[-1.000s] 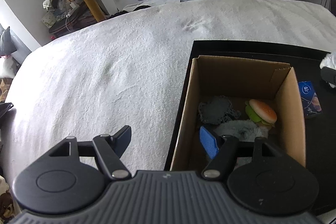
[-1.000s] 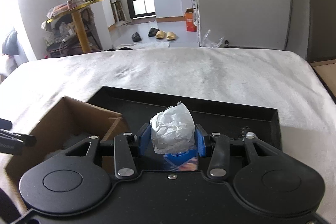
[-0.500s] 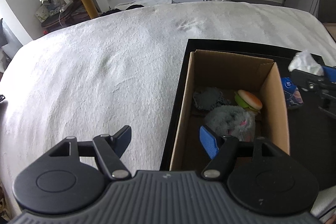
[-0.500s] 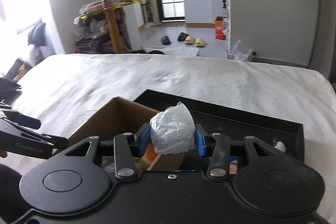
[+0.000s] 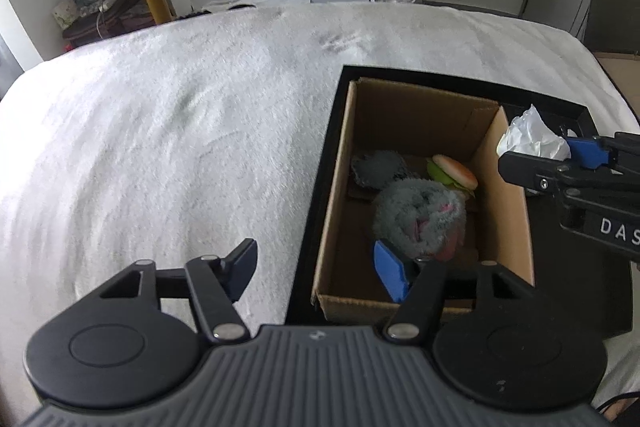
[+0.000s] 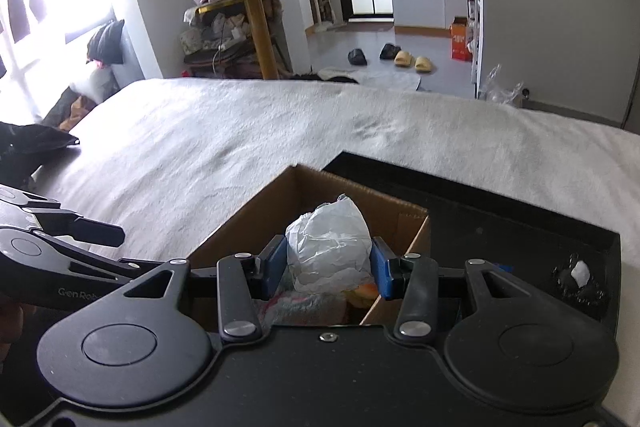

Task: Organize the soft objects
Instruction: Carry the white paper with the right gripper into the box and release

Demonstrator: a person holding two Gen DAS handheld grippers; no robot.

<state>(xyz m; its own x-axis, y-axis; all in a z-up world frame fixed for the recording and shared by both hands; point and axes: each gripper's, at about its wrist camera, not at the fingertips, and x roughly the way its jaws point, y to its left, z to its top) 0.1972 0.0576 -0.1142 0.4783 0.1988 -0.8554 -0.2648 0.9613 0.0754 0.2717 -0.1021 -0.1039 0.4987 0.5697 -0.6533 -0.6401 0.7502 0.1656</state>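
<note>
Right tongs: the right tongs (image 6: 329, 261) hold a crumpled white plastic bag (image 6: 328, 247) between the two blue pads, pressed from both sides. A side squeeze suits such a light, soft thing, I think.
Bag position: in the left wrist view the bag (image 5: 532, 135) hangs at about 3 o'clock, just at the right wall of the cardboard box (image 5: 340, 187) and above its rim (not yet inside).
Left tongs: the left tongs (image 5: 316, 271) hold nothing and their jaws are closing; one blue pad is over the box, the other over the bed cover (image 5: 160, 127). They stay at 6 o'clock, probably to leave the opening free.
Box content: a grey plush toy (image 5: 420, 219) in the middle, a toy hamburger (image 5: 452, 173) at 1 o'clock of it, a dark grey fuzzy piece (image 5: 376, 167) at 11 o'clock.
Box place: it stands at the left side of a black tray (image 6: 500, 203) on the bed, so things stay collected.
Left over: a small white piece (image 6: 580, 271) lies on the tray at 3 o'clock; what it is I cannot tell.
Step, as I judge: bring the bag over the opening and release it.
</note>
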